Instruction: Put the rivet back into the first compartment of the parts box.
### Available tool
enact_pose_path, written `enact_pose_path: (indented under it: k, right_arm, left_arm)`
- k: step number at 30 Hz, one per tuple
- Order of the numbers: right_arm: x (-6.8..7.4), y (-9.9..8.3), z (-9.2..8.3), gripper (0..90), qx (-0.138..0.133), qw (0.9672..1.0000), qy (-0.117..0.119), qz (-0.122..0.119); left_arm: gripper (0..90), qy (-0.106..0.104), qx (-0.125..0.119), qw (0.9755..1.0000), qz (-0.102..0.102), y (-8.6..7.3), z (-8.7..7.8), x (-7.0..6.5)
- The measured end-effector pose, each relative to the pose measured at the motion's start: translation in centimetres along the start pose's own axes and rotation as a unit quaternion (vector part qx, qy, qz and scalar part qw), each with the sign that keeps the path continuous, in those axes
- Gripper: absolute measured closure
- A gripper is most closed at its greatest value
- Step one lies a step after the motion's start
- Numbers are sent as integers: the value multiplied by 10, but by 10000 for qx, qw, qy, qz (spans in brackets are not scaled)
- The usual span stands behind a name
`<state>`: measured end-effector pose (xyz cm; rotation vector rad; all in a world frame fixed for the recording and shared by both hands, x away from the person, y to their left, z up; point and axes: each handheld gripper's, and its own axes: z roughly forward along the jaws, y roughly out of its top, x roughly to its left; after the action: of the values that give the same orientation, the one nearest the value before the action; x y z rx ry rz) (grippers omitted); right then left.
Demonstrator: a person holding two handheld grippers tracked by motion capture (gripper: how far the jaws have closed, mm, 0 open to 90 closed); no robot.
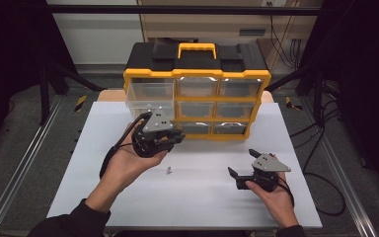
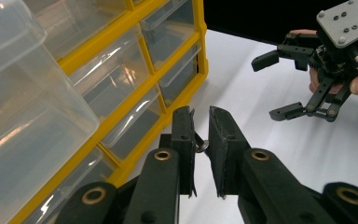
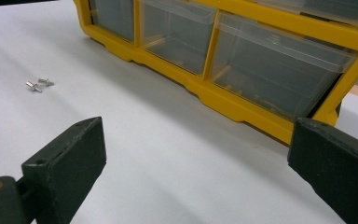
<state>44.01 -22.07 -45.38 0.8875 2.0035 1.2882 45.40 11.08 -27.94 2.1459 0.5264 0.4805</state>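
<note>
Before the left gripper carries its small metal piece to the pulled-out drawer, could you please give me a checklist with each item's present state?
1. Left gripper shut on the small metal part: ok.
2. Clear plastic drawer of the yellow-and-black organiser pulled out: ok.
3. Part sits securely between the fingers: cannot tell; only its edge shows.
4. Right gripper open, apart from the drawer: ok.
5. Two small silver screws remaining on the white tabletop: ok.

- The drawer cabinet stands at the far middle of the surface.
- Its upper left drawer juts out toward the near side.
- Two small screws lie near the cabinet, between the left tongs and right tongs.
</note>
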Motion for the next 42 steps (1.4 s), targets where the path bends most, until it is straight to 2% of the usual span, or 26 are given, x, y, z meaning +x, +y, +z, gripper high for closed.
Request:
enact_pose_path:
  k: [20,33,42]
  right_arm:
    - [0,0,0,44,7,10000,-1,-4]
    - [0,0,1,44,28,10000,8,15]
    - [0,0,1,44,30,10000,12,25]
  left_arm:
    - [802,-63,-211,9998,-21,15,-10,1]
    - [802,-68,-373,9993,-78,26,-19,7]
    - [802,-61,-507,9985,-200,31,-25,14]
